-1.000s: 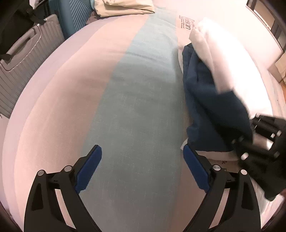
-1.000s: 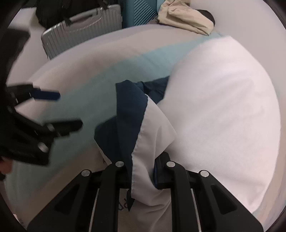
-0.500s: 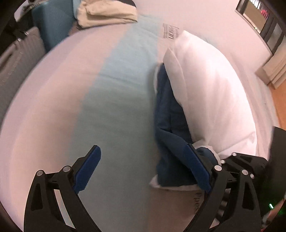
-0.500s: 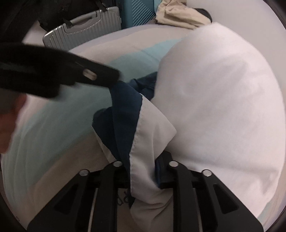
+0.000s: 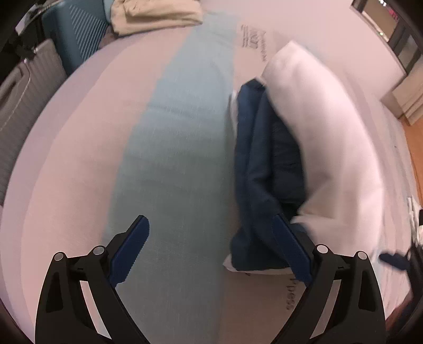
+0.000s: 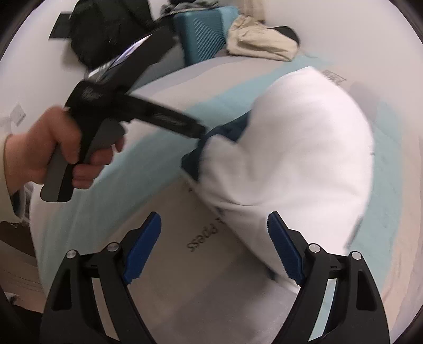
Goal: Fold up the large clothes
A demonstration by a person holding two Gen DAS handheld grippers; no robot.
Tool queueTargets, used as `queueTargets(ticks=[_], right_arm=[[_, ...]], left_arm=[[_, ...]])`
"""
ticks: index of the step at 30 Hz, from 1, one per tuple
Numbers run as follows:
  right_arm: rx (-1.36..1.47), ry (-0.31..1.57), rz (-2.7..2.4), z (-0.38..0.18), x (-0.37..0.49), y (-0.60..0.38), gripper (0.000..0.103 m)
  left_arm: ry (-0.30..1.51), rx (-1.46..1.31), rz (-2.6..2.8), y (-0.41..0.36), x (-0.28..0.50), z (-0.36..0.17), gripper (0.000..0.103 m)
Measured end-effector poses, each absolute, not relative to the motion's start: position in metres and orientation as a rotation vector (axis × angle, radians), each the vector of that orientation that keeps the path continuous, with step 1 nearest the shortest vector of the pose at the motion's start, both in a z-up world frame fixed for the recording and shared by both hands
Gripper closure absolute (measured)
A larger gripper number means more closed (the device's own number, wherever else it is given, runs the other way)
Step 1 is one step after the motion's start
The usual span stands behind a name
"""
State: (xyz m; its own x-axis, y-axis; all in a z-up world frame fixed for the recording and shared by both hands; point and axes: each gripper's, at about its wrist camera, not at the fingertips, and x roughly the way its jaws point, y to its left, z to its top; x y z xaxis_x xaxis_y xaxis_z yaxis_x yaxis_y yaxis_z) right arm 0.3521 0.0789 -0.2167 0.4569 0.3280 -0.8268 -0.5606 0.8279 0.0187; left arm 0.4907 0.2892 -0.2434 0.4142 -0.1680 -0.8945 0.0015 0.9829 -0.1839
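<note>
A large white and navy garment (image 5: 312, 148) lies folded over on the bed, its navy inside (image 5: 261, 169) showing along the left edge. It also shows in the right wrist view (image 6: 296, 148) as a white heap. My left gripper (image 5: 211, 248) is open and empty, its right finger over the garment's near navy corner. My right gripper (image 6: 214, 246) is open and empty, just in front of the garment's near edge. The left gripper, held in a hand, also shows in the right wrist view (image 6: 148, 116).
The bed (image 5: 174, 148) has a pale teal stripe with printed lettering. A folded beige cloth (image 5: 153, 13) lies at its far end. A teal suitcase (image 5: 71, 34) and a silver suitcase (image 5: 23, 87) stand to the left. Wood floor (image 5: 412, 148) lies to the right.
My right gripper let go of the garment's white edge, opened and drew back. The garment dropped onto the bed. My left gripper moved right toward its navy corner.
</note>
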Motion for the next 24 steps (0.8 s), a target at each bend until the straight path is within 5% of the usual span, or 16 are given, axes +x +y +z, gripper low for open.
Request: queueTargets(ticks=[9,24], right_arm=[[-0.248,0.901,0.409,-0.182,0.423,-0.004,0.014],[0.589,1.276,0.411,-0.299,0.532,-0.109,0.014]], left_arm=[[1.199,-0.249,-0.432,0.284,0.539,-0.243,0.006],[1.431,-0.623,-0.690,0.289,0.599,-0.328,0.006]])
